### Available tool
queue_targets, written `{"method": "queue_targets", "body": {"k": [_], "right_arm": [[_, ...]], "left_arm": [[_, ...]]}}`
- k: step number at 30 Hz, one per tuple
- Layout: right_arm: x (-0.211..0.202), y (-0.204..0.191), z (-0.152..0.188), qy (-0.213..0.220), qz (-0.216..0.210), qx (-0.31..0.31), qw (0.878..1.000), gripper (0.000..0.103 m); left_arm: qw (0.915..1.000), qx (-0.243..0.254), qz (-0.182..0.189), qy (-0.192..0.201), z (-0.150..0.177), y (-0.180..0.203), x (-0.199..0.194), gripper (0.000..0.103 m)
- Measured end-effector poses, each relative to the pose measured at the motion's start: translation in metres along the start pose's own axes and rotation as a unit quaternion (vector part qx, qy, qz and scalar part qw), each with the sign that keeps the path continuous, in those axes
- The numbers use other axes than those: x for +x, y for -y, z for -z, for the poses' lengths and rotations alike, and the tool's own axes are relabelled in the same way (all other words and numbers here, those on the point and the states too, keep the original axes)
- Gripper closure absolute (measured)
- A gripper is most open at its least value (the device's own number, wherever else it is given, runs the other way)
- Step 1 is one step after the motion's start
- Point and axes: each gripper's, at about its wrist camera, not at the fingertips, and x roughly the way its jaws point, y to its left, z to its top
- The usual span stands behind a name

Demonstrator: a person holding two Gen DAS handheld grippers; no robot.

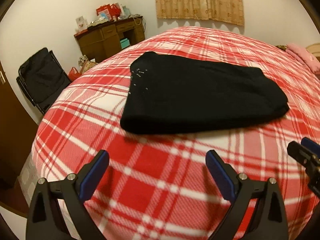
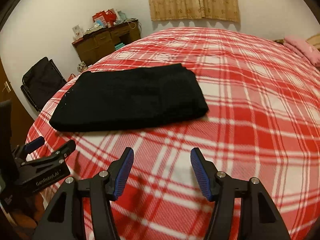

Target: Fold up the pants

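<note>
My left gripper (image 1: 157, 161) and right gripper (image 2: 162, 159) both hang spread and empty over the red plaid blanket (image 2: 250, 110). The folded black pants (image 1: 192, 98) lie mid-frame on it, apart from both. At upper left, the wooden desk (image 1: 109, 38) carries what look like red boxes (image 1: 109, 10).

The left gripper (image 1: 158, 161) and right gripper (image 2: 162, 159) hung side by side, tilted downward, jaws apart and empty, the left's spread wider than the right's.

Warm dim indoor light, soft motion blur, heavy fisheye edge warping.
</note>
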Motion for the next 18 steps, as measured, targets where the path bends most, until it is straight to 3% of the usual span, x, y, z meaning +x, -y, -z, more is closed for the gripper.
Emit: {"method": "queue_targets", "body": {"k": [8,18], "right_arm": [[-0.023,0.006,0.014,0.003,-0.005,0.020,1.000,0.042],[-0.070,-0.004,0.024,0.044,-0.002,0.009,0.999,0.041]], "left_arm": [[0.9995,0.020,0.005,0.024,0.016,0.013,-0.036,0.004],[0.9976,0.029,0.003,0.064,0.025,0.010,-0.080,0.003]]}}
